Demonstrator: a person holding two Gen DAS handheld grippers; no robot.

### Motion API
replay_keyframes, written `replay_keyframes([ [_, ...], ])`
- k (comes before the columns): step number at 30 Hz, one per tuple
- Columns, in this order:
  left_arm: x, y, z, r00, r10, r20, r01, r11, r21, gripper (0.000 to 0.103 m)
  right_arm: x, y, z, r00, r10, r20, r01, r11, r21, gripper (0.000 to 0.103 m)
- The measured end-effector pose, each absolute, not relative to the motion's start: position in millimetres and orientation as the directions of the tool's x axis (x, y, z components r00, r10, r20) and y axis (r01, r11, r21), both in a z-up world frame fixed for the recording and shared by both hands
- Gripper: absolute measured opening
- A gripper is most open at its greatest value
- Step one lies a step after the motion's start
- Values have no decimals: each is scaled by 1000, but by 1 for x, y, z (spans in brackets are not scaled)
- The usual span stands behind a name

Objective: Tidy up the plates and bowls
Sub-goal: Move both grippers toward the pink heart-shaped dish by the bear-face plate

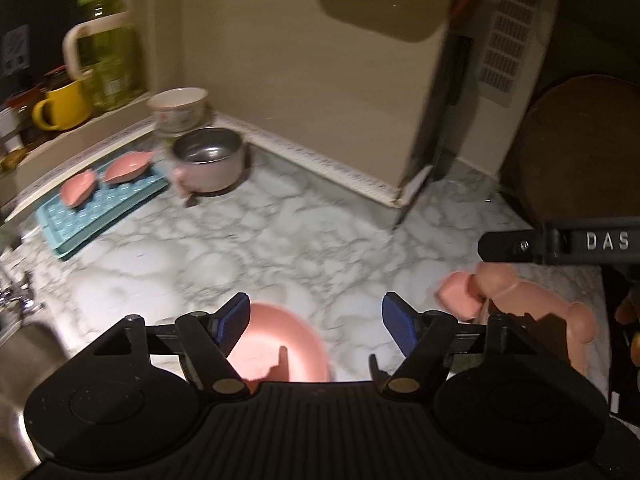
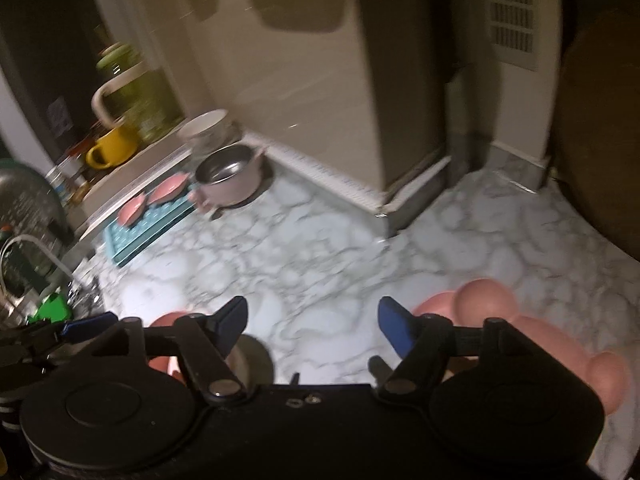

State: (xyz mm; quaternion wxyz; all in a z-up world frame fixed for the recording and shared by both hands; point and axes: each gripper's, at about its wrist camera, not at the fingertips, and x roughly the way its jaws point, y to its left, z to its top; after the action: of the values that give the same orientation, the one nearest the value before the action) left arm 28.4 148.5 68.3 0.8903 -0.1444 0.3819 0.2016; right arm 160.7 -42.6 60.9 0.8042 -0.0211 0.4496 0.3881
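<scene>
A pink pot [image 1: 210, 160] with a steel, seemingly empty inside is seen at the back of the marble counter [image 1: 280, 236], just beside a blue tray [image 1: 86, 216]. Two small pink dishes [image 1: 102, 180] are held on that tray. A white bowl [image 1: 180, 110] is set behind the pot, by the wall. A yellow mug [image 1: 64, 106] and a green jar [image 1: 106, 52] are kept on the ledge above.

A pink bowl [image 1: 280, 348] is found close below the left gripper [image 1: 316, 326], whose fingers are spread apart with nothing between them. A pink bear-shaped plate [image 2: 520, 320] lies under the right gripper [image 2: 312, 326], whose fingers are likewise parted and empty. A sink [image 1: 20, 360] is seen at the left edge, and a dark round board [image 1: 572, 148] is leaned at the right.
</scene>
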Motion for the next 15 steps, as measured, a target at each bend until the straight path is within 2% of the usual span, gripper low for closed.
replay_keyframes([
  [3,47,137,65,638,233,-734,-451,886,-110,79,176,-56,60,321,588,-742,-619,724,306,85],
  [5,62,131,60,636,219,-739,-447,886,-122,79,186,-64,59,330,578,-747,-612,733,298,87],
  [7,77,128,53,624,199,-756,-452,881,-141,79,197,-69,55,326,563,-759,-611,738,286,98],
  [15,130,113,18,552,161,-818,-497,851,-169,79,248,-80,28,283,501,-818,-622,745,241,98],
])
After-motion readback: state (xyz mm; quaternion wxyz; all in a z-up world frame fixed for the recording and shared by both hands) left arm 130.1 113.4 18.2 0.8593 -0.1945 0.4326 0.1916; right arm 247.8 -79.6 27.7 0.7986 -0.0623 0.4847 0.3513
